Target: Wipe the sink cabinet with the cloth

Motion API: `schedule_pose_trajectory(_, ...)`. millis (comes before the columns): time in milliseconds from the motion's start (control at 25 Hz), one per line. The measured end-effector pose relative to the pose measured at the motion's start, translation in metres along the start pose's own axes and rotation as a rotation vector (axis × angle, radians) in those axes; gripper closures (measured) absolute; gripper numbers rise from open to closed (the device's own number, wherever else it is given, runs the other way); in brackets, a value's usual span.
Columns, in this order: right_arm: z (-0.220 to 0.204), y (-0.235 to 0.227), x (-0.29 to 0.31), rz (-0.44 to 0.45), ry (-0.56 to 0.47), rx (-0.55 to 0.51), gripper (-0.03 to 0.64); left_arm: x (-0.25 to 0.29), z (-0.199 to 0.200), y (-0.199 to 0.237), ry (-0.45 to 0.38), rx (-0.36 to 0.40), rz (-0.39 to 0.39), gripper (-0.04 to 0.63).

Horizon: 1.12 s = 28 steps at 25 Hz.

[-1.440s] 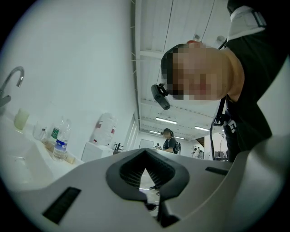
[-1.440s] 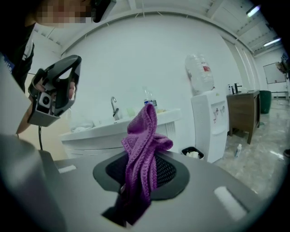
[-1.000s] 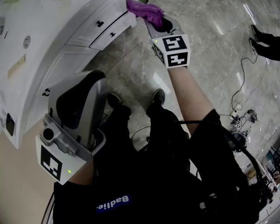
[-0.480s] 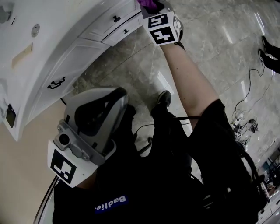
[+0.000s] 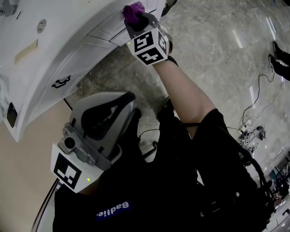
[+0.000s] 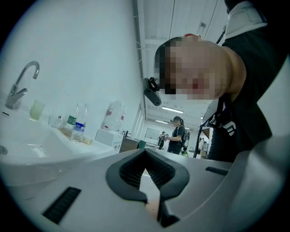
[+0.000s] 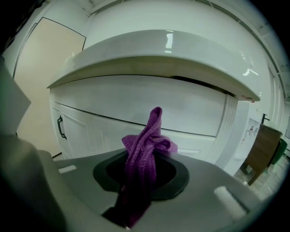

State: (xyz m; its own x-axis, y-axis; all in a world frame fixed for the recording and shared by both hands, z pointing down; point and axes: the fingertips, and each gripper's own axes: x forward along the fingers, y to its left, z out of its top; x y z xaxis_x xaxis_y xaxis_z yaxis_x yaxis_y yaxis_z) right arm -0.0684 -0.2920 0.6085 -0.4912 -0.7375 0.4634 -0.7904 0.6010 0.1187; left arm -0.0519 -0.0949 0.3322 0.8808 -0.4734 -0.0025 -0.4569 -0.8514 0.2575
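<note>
Leftward along the front of the sink cabinet (image 5: 68, 59) goes the right gripper (image 5: 139, 20), up from a second ago, its jaws clenched on the purple cloth (image 5: 133, 11). The cloth bunches at the drawer panel just under the bench's overhanging front edge (image 7: 154, 50); firm contact cannot be confirmed. Wiping appears to be under way. The next stroke likely calls for pressing the cloth flat and carrying it toward the door with the black handle (image 5: 60, 83), clear of the overhang. The left gripper (image 5: 97, 120) hangs idle by the person's waist, jaws narrowly parted on nothing. Open floor (image 5: 213, 45) lies to the right, with cables (image 5: 253, 122) well apart.
</note>
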Motion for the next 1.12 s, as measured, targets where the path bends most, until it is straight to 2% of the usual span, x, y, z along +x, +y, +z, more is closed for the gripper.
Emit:
schedule_pose_trajectory(280,0.019,0.069,0.002,0.107,-0.04,-0.053,0.52,-0.009,0.001,0.0,0.004,-0.005,0.016,0.606)
schedule_pose_trajectory(520,0.03,0.137,0.006,0.234,-0.067,-0.118,0.522,-0.018,-0.003,0.003,0.011,-0.01,0.031,0.606)
schedule_pose_trajectory(720,0.027,0.158,-0.01,0.307,-0.089,-0.146,0.522,-0.022,-0.001,0.004,0.001,-0.012,0.043,0.606)
schedule_pose_trajectory(880,-0.002,0.131,-0.034,0.291,-0.077,-0.121,0.522,-0.019,-0.003,0.003,0.0,-0.024,0.046,0.606)
schedule_pose_trajectory(1120,-0.039,0.007,-0.052,0.066,-0.052,0.021,0.522,-0.007,-0.01,-0.005,0.001,-0.028,0.021,0.606)
